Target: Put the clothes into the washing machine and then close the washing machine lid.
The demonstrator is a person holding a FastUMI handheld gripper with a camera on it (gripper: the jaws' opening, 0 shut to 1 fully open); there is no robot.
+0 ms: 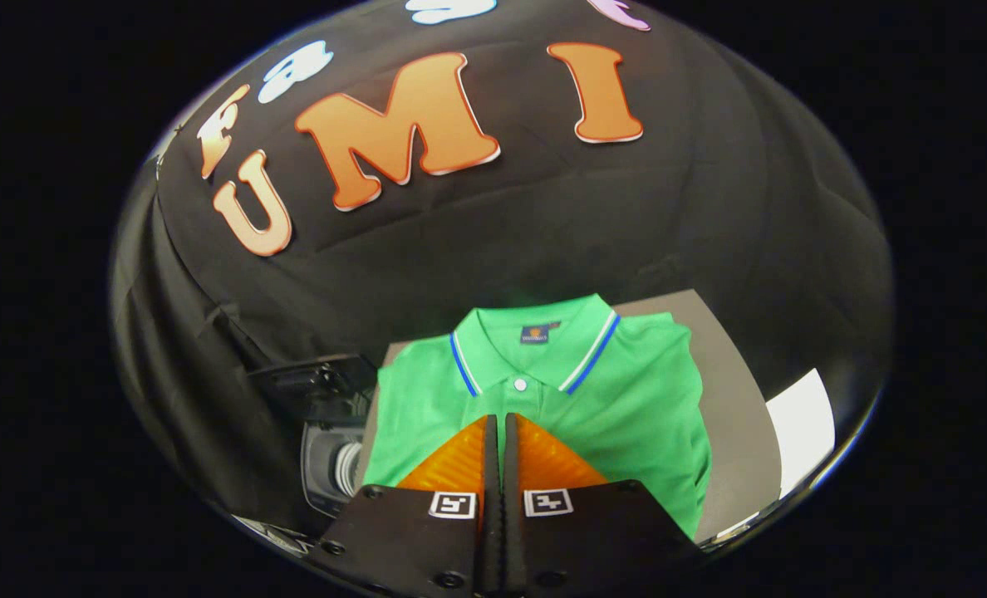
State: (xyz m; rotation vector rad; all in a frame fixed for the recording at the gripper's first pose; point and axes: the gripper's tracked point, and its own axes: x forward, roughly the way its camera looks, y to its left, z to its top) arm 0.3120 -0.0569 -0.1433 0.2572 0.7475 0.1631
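Green polo shirt lies folded flat on a grey tabletop, front side up, collar toward the booth's far wall. Collar is edged with blue and white stripes; a small dark label sits inside the neck, and one white button fastens the placket just below it. Shirt covers most of the visible tabletop, bare grey showing past its right side and behind the right shoulder

Gripper sits over the lower middle of the shirt, fingers pointing up the placket toward the button. Jaws are drawn together, only a thin dark slit between the two fingers, tips side by side just short of the button. No cloth is visibly pinched between them; whether the tips touch the fabric or hover above it cannot be told. Each finger base carries a small square black-and-white marker

Left of the shirt, off the table edge, a dark machine with a round glassy opening and a raised dark part above it; cannot say for certain what it is. Right of the table, a white sheet-like patch. Black cloth wall hangs behind everything
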